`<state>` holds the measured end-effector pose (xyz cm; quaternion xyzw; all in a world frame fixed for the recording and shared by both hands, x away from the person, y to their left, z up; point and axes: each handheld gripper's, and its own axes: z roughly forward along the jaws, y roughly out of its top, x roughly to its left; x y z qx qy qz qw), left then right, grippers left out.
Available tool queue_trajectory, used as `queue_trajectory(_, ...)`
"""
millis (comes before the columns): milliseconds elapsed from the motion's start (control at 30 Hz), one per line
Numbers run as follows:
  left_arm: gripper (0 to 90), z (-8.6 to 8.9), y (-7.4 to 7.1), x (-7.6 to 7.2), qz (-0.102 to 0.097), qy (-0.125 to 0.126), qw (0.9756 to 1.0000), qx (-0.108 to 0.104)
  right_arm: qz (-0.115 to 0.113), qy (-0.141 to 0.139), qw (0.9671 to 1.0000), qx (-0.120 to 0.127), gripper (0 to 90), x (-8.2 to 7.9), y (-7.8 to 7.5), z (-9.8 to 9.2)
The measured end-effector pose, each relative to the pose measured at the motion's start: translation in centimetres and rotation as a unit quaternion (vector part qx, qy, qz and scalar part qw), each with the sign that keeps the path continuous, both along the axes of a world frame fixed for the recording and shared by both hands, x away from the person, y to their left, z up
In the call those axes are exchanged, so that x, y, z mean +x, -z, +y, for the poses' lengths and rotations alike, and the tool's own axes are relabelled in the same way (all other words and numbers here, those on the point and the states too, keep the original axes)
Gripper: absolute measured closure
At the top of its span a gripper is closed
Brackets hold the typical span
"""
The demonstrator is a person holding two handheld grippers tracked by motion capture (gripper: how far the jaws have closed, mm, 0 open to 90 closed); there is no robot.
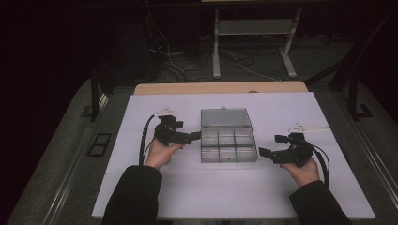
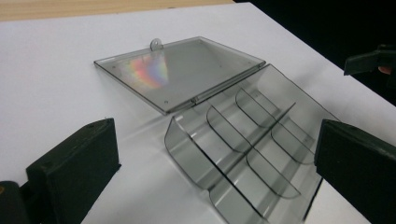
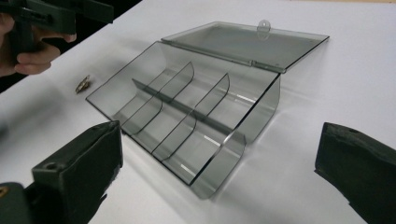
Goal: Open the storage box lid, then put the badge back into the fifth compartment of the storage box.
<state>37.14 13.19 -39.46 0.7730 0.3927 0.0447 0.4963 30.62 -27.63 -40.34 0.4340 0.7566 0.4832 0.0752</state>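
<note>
A clear grey compartment box [image 1: 228, 146] sits in the middle of the white sheet, its lid [image 1: 224, 118] swung back flat behind it. Its several compartments [image 2: 243, 140] look bare in both gripper views. My left gripper [image 1: 187, 131] hovers at the box's left side, open, with nothing between its fingers. My right gripper [image 1: 273, 145] is a short way off the box's right side, also open and holding nothing. In the left gripper view the box lies between and beyond the wide-apart jaws of my left gripper [image 2: 217, 140]. The right gripper view has the box [image 3: 187, 107] ahead of my right gripper [image 3: 222, 140].
A small brownish metal bit [image 3: 83, 84] lies on the sheet beside the box's left wall. The white sheet [image 1: 281, 108] covers a wooden table [image 1: 220, 87]. Beyond it are a desk frame [image 1: 253, 28] and cables on a dark floor.
</note>
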Motion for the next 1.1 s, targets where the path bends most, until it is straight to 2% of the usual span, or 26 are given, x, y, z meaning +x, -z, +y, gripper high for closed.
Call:
queue_trajectory(333,0.0,1.1,-0.1,-1.4,-0.002,0.016,0.9998,0.010,0.003,-0.009,1.0000,0.000,0.6,-1.9,0.4,-0.4)
queue_trajectory(700,0.0,1.5,-0.1,-2.2,0.002,0.032,0.9989,0.034,-0.001,-0.014,0.9999,-0.007,0.6,-3.3,0.6,-0.5)
queue_trajectory(833,0.0,1.9,0.0,-2.6,0.001,0.036,0.9981,0.049,0.001,-0.017,0.9998,-0.014,0.6,-3.7,0.8,-0.6)
queue_trajectory(933,0.0,2.2,0.0,-2.8,0.001,0.035,0.9981,0.051,0.002,-0.019,0.9997,-0.017,0.5,-4.0,1.0,-0.7)
queue_trajectory(1100,0.0,3.0,0.6,-2.9,0.013,0.031,0.9977,0.060,0.005,-0.019,0.9996,-0.022,0.6,-4.3,1.1,-0.9)
